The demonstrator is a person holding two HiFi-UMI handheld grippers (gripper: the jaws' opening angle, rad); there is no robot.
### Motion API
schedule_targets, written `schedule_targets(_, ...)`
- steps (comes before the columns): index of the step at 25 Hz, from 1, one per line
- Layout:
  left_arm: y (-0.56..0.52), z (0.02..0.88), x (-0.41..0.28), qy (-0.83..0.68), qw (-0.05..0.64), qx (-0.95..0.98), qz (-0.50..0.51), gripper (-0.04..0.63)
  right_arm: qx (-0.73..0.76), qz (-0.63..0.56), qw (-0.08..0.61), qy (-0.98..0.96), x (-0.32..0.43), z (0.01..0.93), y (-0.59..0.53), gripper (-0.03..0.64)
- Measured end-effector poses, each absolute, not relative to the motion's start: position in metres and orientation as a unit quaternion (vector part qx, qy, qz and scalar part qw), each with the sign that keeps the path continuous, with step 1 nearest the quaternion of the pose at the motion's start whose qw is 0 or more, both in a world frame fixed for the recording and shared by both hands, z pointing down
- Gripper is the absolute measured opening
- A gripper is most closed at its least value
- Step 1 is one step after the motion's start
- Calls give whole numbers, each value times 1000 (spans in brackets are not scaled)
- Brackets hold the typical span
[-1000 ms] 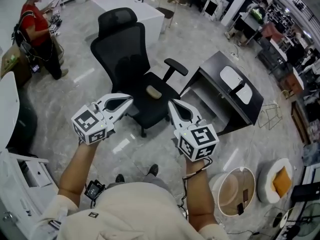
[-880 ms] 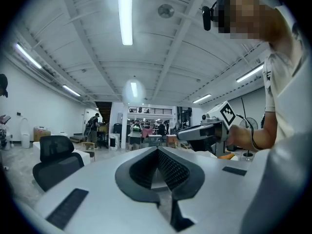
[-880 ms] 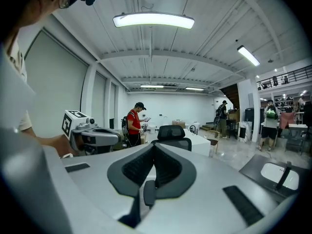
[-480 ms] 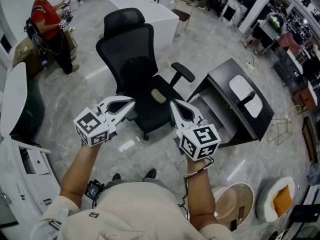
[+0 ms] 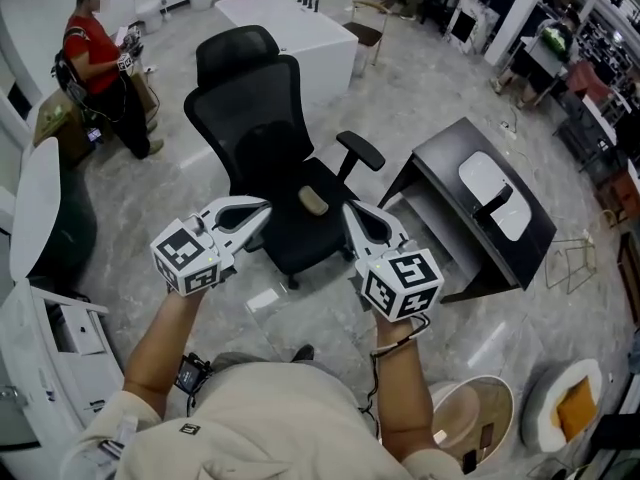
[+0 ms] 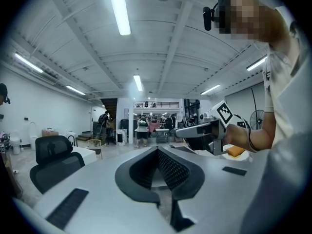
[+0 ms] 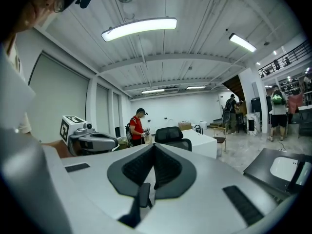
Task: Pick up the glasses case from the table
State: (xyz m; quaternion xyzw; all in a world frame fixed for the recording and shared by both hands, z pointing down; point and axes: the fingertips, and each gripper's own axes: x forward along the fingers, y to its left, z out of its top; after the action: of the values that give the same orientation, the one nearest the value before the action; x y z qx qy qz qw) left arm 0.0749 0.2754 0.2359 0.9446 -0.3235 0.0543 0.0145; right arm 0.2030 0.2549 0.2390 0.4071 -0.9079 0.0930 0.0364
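Overall, L gripper [image 6: 157, 152] and R gripper [image 7: 153, 149] jaws were fully closed, nothing held, near black office chair [image 5: 270, 158]. White obj., apparently the glasses case [image 5: 492, 183], lay on dark table [image 5: 445, 148], far right, well apart.

Both forearms [image 5: 160, 343] stretched forward, left hand-held gripper [image 5: 260, 208] pointed ahead near level, jaws pressed together and empty, right hand-held gripper [image 5: 349, 211] alongside it but apart, jaws likewise closed on nothing
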Motion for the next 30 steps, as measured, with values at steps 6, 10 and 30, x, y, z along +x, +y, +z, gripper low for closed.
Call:
schedule_targets(6,261,240,115,-311,18,948,60,14,421,107,29,-900,244,249,242,23)
schedule_targets(10,245,252,126,-298,28,952,61,14,433,124,32,-892,257,260,230,23)
schedule_targets(30,95,273,119,-182,33,982,28,14,545,116,44,-829,250,278,133,23)
